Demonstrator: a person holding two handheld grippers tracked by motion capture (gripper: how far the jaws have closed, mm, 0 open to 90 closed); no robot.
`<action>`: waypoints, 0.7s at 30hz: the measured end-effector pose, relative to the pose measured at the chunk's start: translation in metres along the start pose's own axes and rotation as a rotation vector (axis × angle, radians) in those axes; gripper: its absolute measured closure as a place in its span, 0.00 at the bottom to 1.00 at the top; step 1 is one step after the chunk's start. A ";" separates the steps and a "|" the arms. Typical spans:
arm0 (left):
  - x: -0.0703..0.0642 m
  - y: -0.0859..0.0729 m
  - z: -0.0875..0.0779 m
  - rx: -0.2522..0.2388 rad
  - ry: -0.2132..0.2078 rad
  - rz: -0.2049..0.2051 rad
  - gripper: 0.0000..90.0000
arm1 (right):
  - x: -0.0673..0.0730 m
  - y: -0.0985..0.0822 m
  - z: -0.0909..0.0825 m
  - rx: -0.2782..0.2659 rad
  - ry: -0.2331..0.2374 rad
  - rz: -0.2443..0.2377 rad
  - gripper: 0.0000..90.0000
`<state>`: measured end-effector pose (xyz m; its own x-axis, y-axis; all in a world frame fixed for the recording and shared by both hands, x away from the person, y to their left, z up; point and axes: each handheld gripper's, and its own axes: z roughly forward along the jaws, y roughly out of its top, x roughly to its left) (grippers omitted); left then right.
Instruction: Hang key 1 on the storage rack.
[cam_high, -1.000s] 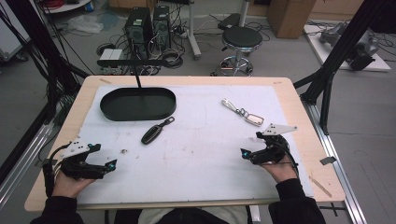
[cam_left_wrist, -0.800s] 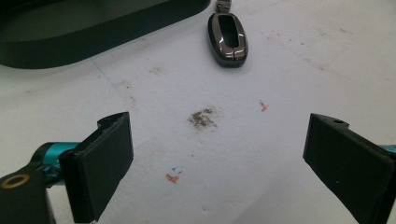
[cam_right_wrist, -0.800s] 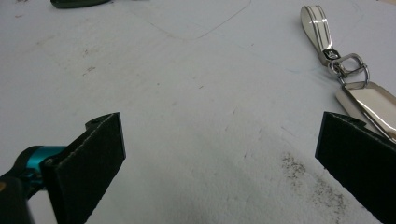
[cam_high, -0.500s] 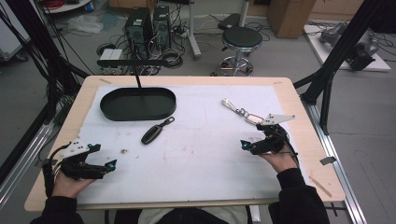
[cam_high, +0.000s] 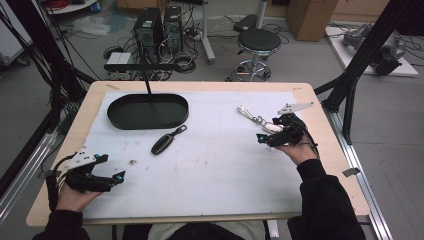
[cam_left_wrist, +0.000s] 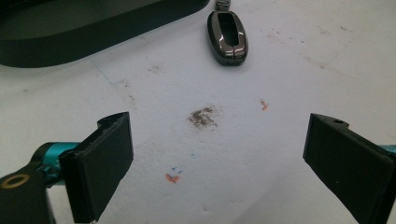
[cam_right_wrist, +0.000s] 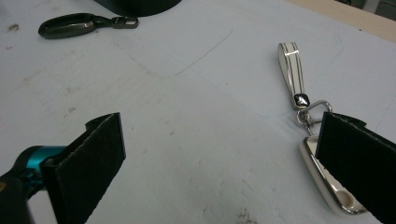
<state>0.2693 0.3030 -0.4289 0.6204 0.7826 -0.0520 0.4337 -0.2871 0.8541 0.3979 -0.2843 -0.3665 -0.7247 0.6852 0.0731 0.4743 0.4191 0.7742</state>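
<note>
Nearest the person, at the front left of the bench (cam_high: 65, 145), the left gripper (cam_high: 118, 177) rests low over the white mat (cam_high: 215, 165), its jaws spread wide with nothing between them. In the left gripper view those jaws frame bare mat with a small grey smudge (cam_left_wrist: 202, 116) and a couple of tiny orange flecks.

Further in on the right side, the right gripper (cam_high: 261, 138) hovers with its jaws likewise parted and empty. In the right gripper view, one jaw stands just in front of a pale silver key fob (cam_right_wrist: 327, 186), covering part of it; I cannot tell whether it touches. The fob's ring and striped strap (cam_right_wrist: 292, 72) stretch away across the mat.

Near the middle lies a dark key fob (cam_high: 165, 142), flat on the mat, well apart from both grippers. Just beyond it sits a black oval tray (cam_high: 116, 112), and a thin black post (cam_high: 147, 85) rises at the far edge of the bench.
</note>
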 end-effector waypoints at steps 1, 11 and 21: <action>0.000 0.000 0.000 -0.001 -0.001 -0.001 0.10 | -0.001 0.002 0.001 0.004 -0.003 0.001 0.01; 0.001 0.000 0.001 -0.003 -0.008 0.000 0.10 | -0.013 0.015 0.011 0.060 -0.004 -0.005 0.01; 0.002 0.000 0.001 -0.004 -0.012 -0.004 0.10 | -0.022 0.032 0.020 0.102 0.000 -0.002 0.01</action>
<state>0.2712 0.3039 -0.4299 0.6266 0.7769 -0.0620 0.4336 -0.2814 0.8561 0.4394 -0.2742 -0.3561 -0.7261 0.6839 0.0714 0.5210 0.4793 0.7062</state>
